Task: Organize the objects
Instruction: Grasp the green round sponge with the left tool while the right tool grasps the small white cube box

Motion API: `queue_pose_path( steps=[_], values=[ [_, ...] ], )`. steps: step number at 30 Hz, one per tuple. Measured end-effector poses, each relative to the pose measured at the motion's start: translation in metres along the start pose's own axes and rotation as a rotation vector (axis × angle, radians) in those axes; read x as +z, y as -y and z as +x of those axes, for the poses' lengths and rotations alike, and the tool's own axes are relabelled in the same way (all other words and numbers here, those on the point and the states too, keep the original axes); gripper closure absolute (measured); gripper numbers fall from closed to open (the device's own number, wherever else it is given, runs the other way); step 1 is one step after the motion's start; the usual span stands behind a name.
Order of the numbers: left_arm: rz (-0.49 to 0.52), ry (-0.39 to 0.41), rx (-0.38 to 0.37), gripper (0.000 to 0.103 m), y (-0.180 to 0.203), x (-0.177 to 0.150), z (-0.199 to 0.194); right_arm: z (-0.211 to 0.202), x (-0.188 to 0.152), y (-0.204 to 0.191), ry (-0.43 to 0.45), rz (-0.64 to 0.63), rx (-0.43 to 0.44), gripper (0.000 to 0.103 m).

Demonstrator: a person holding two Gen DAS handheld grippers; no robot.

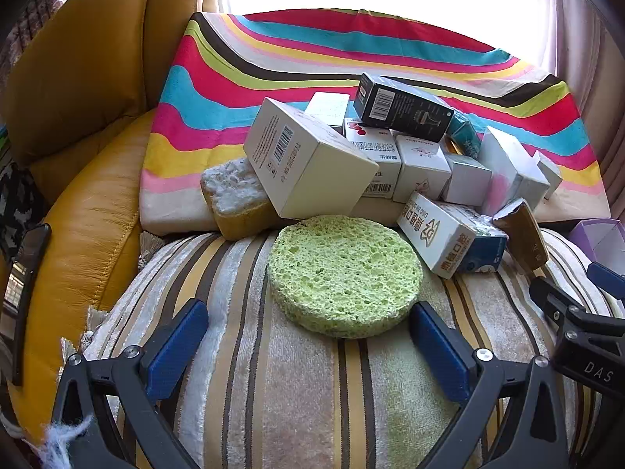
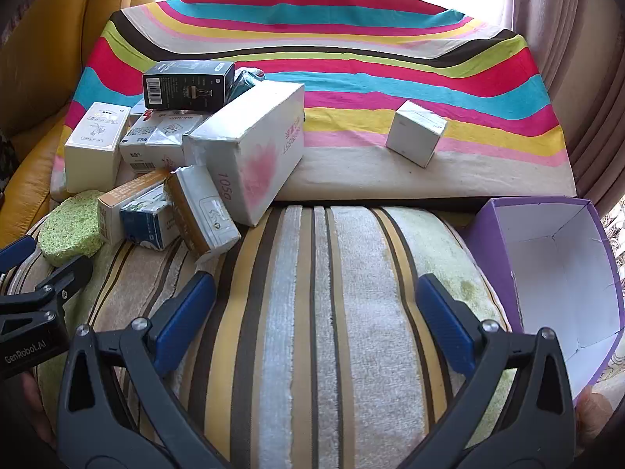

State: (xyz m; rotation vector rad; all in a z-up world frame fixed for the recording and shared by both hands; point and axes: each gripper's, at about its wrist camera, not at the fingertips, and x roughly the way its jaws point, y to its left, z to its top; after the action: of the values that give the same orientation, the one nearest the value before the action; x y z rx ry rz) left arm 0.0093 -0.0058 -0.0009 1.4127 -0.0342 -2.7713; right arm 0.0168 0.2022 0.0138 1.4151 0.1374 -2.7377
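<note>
A round green sponge [image 1: 343, 275] lies on the striped plush cushion [image 1: 273, 371], just ahead of my open left gripper [image 1: 308, 348]; it also shows in the right wrist view [image 2: 70, 226]. Behind it is a heap of small boxes: a large white box [image 1: 308, 160], a black box [image 1: 402, 105] on top, a white and blue box [image 1: 449, 242]. A yellow block sponge [image 1: 238, 199] lies under the large white box. My right gripper [image 2: 312, 320] is open and empty over the cushion. An open purple box [image 2: 554, 273] stands to its right.
A rainbow-striped cushion [image 2: 351, 51] lies behind the pile, with one small white box [image 2: 416, 133] alone on it. A long white box [image 2: 254, 148] leans on the heap. A yellow leather sofa [image 1: 90, 117] rises on the left. Curtains [image 2: 566, 58] hang at the right.
</note>
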Motion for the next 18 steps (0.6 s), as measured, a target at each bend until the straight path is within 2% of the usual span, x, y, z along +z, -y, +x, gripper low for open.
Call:
queue_pose_path(
  steps=[6, 13, 16, 18],
  values=[
    [-0.007, 0.033, -0.032, 0.0, -0.006, -0.004, -0.013, 0.0, 0.0, 0.0, 0.002, 0.0, 0.001, 0.0],
    [-0.07, 0.133, -0.186, 0.001, -0.027, -0.005, -0.037, -0.001, 0.0, 0.0, 0.004, 0.003, 0.003, 0.0],
    [-0.07, 0.141, -0.201, 0.002, -0.028, -0.002, -0.039, 0.0, 0.001, 0.0, 0.006, 0.003, 0.003, 0.0],
    [-0.066, 0.115, -0.189, 0.002, -0.018, 0.005, -0.028, 0.0, 0.001, -0.001, 0.008, 0.003, 0.003, 0.0]
  ],
)
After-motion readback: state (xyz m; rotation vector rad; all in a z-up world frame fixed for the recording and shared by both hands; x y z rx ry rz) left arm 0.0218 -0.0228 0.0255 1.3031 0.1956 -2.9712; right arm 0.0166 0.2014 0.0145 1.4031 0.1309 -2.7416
